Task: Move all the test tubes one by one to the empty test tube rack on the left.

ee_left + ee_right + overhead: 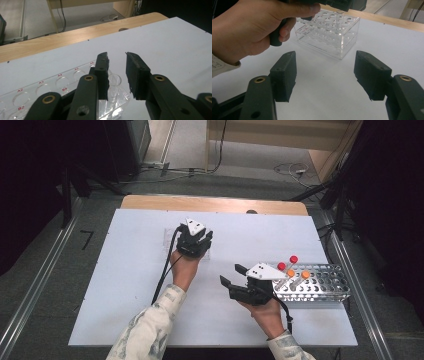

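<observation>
On the white table top (130,285), the person's left hand (184,268) holds the left gripper (196,239) over a clear acrylic test-tube rack (50,90) whose round holes carry red labels such as A2, A3, A4 and B2. In the left gripper view the two black jaws stand a narrow gap apart, above the near corner of that rack, and a clear glass tube (114,87) stands upright in a corner hole just below and between them; the pads do not press on it, so the gripper holds nothing. The right gripper view looks across at the same clear rack (329,35) from the side, with the tube (340,20) rising from a hole in it beneath the left gripper's dark body and the left hand (252,27) wrapped round its handle. The right gripper (234,274) rests low over the bare table in the person's right hand (265,312), its jaws spread wide with nothing between them, pointing toward the left gripper. Just beside the right gripper, on the far right of the table, lies a white perforated test-tube rack (320,285) that carries several capped tubes: two with red caps (288,262) and two with orange caps (298,274), all leaning in its left end. The two racks sit well apart.
</observation>
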Demonstrator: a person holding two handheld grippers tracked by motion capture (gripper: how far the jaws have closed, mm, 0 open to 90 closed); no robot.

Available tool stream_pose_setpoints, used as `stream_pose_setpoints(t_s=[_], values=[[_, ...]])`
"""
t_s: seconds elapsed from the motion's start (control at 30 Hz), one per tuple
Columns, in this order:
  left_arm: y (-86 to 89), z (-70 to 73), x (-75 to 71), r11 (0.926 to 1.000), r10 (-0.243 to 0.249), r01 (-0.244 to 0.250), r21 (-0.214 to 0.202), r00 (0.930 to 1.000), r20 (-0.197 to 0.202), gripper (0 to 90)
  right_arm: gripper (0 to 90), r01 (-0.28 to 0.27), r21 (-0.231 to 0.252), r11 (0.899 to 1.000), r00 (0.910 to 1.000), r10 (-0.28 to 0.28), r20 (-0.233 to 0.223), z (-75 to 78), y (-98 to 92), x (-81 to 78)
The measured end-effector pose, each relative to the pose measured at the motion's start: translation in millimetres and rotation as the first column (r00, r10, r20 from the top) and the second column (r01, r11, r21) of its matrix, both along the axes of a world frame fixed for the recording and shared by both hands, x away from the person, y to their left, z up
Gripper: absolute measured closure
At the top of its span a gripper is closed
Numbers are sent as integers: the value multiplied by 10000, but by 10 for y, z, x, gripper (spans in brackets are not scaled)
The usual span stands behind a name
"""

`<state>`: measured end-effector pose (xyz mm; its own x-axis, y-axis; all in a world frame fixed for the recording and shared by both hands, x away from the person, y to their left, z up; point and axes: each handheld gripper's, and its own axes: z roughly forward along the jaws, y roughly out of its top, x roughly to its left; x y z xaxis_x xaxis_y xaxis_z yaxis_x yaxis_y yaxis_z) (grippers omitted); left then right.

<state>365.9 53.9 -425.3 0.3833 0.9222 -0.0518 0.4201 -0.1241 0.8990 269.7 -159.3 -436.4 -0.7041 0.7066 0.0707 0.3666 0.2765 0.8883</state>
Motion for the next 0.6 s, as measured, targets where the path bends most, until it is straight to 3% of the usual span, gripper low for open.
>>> stream_pose_setpoints(t_s=[0.2, 0.27, 0.3, 0.33, 0.37, 0.6], values=[[10, 41, -34, 9995, -115, 113, -291, 9999, -81, 612, 330, -22, 21, 10000, 10000, 22, 15, 4, -8, -5], [0, 57, -58, 9993, -174, 170, -341, 9998, -103, 527, 330, -4, 41, 10000, 10000, 4, -14, 9, -18, -16], [-6, 63, -70, 9993, -189, 185, -325, 9998, -118, 432, 330, -50, 48, 10000, 10000, 50, 29, 18, -36, -27], [-11, 69, -82, 9994, -142, 139, -314, 9999, -96, 432, 330, -50, 48, 10000, 10000, 50, 29, 18, -36, -27], [-11, 76, -95, 9995, -110, 107, -313, 9999, -95, 377, 330, -76, 59, 10000, 10000, 76, 25, 35, -54, -56], [27, 101, -157, 9994, 20, -22, -344, 10000, -76, 313, 331, 50, 61, 10000, 9998, -51, 185, 91, -210, -176]])
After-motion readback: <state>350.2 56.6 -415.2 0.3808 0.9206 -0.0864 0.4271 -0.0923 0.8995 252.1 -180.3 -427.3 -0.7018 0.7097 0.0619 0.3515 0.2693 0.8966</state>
